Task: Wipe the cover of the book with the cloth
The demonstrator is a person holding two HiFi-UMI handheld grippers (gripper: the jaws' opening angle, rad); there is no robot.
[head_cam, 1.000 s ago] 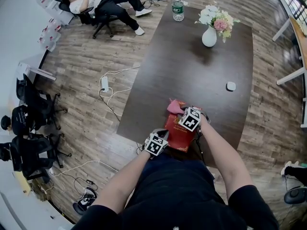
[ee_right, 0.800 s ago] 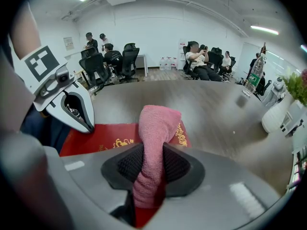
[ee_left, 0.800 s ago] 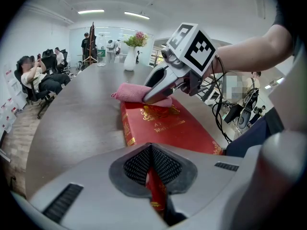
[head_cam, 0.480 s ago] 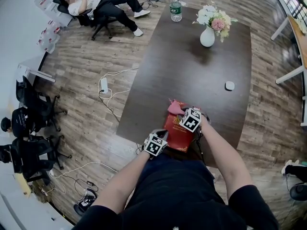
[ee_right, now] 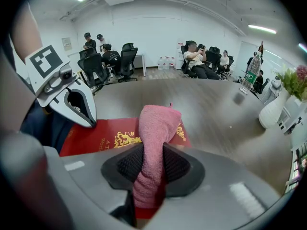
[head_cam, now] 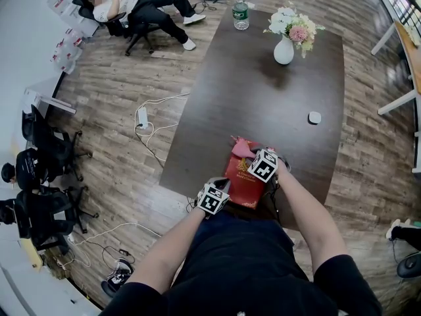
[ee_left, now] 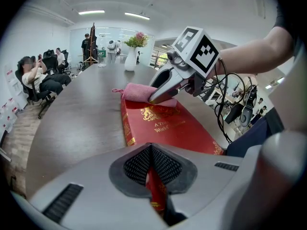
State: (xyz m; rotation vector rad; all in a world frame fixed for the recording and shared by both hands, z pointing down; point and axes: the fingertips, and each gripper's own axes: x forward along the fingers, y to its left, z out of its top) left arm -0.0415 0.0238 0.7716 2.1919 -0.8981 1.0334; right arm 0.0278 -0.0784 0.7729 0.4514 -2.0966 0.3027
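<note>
A red book (head_cam: pixel 245 182) with gold lettering lies flat at the near edge of the dark table (head_cam: pixel 263 97). My left gripper (head_cam: pixel 220 188) is shut on the book's near corner (ee_left: pixel 154 191), pinning it. A pink cloth (ee_right: pixel 154 128) is clamped in my right gripper (head_cam: pixel 253 160), which is shut on it and rests on the far end of the book's cover (ee_right: pixel 112 135). In the left gripper view the cloth (ee_left: pixel 136 91) bunches on the top edge of the book (ee_left: pixel 163 123) under the right gripper (ee_left: pixel 163 95).
Far across the table stand a white vase of flowers (head_cam: pixel 287 38) and a water bottle (head_cam: pixel 241 13); a small white object (head_cam: pixel 315 117) lies at the right. People sit on office chairs (head_cam: pixel 131 5) beyond the table. Cables and a power strip (head_cam: pixel 143 116) lie on the wood floor at left.
My right gripper with the cloth has slid slightly right and toward me along the cover. The left gripper and the book stay where they were.
</note>
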